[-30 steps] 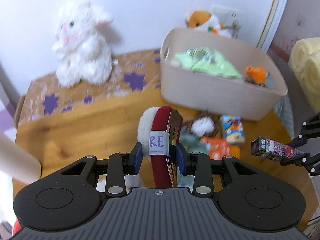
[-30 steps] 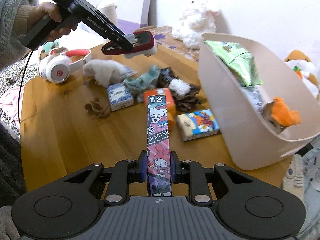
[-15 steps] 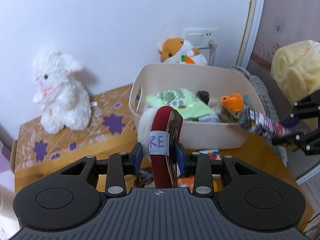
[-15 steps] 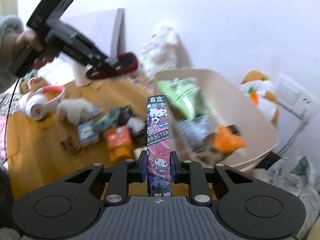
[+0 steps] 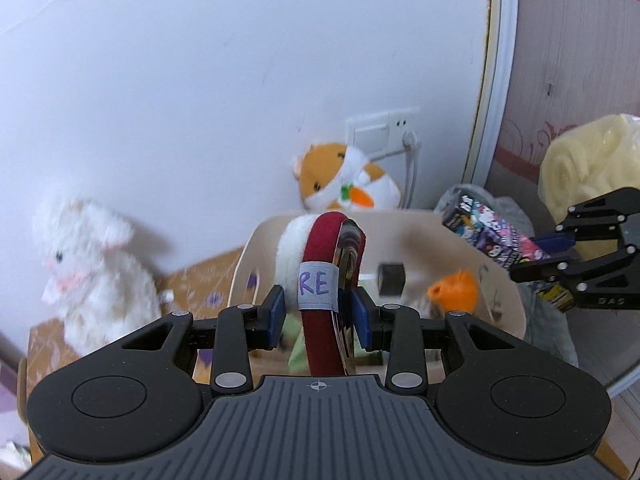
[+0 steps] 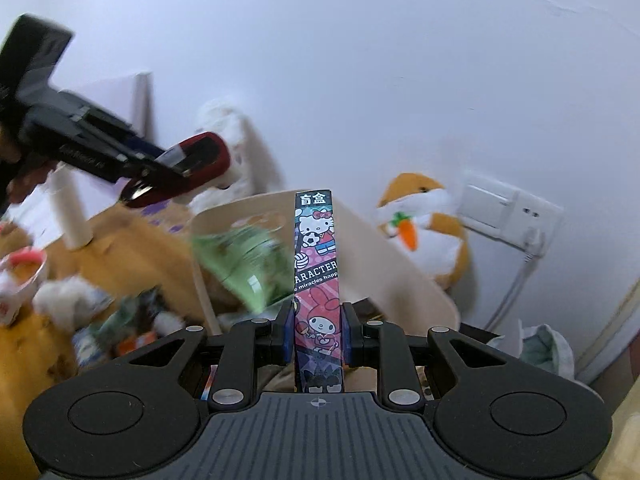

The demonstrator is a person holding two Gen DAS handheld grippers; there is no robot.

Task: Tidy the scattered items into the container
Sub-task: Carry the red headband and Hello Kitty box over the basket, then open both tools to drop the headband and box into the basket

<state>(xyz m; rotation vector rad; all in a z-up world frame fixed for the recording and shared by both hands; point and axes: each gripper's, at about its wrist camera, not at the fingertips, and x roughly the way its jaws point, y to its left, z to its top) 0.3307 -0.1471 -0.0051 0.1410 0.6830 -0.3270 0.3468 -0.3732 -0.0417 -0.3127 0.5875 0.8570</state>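
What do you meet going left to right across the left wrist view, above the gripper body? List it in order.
white plush lamb → red earmuff with the RE label, held in the left gripper → orange toy in the beige bin → right gripper holding the cartoon blind box

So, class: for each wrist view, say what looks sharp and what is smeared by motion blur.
Left wrist view: the hand-held gripper and the red earmuff it holds are sharp; the white plush and beige bin are smeared.
Right wrist view: the cartoon box is crisp; the green packet and table clutter blur.
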